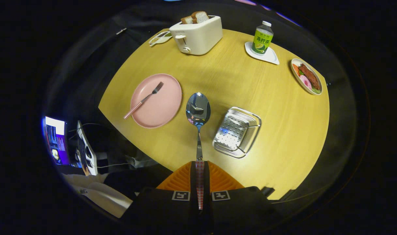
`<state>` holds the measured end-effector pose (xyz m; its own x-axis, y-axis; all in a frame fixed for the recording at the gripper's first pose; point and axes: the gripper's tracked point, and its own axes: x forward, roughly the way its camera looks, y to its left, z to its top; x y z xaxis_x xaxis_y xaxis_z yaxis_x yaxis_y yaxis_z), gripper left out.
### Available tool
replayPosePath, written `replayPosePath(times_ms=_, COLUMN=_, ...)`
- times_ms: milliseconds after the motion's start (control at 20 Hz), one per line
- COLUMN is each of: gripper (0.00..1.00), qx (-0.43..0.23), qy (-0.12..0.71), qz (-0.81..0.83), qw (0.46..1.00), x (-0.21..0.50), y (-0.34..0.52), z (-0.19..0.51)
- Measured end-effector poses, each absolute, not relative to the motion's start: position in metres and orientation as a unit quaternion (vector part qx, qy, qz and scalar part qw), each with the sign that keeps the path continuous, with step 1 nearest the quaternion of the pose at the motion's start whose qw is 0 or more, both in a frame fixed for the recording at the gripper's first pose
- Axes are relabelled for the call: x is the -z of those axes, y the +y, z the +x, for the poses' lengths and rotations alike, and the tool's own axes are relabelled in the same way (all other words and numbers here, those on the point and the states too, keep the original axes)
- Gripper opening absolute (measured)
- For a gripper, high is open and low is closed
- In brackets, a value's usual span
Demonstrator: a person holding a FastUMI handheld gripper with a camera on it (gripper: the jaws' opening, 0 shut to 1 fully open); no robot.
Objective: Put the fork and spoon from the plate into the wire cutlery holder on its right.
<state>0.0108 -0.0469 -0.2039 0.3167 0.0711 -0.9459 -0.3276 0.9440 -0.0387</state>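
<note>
Spoon point(198, 112) first, it seems: the fingers point(185, 179) are pressed together on its checked handle, with the bowl sticking out ahead, raised above the counter point(224, 81) between the pink plate point(167, 107) and the wire cutlery holder point(236, 131). The fork point(143, 100) is on the plate, handle end past the rim toward the near-left. By my reading the carry is midway; the next move calls for a short swing to the right, then turning the spoon so it drops into the holder's opening rather than knocking its rim. Open wood lies all round the holder, so there is room; the toaster point(196, 35), the bottle point(263, 38) on its tray and the dish of food point(306, 76) stand well apart, far across. The counter's near edge runs just behind the holder.
</note>
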Motion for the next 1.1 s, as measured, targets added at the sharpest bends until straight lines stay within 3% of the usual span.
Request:
replayPosePath(times_ms=800, gripper=0.09, qx=-0.134, qy=0.730, qz=-0.225, qw=0.631, x=0.223, y=-0.117, z=0.031)
replayPosePath(times_ms=1100, gripper=0.10, qx=-0.111, qy=0.755, qz=-0.221, qw=0.607, x=0.229, y=-0.122, z=0.045)
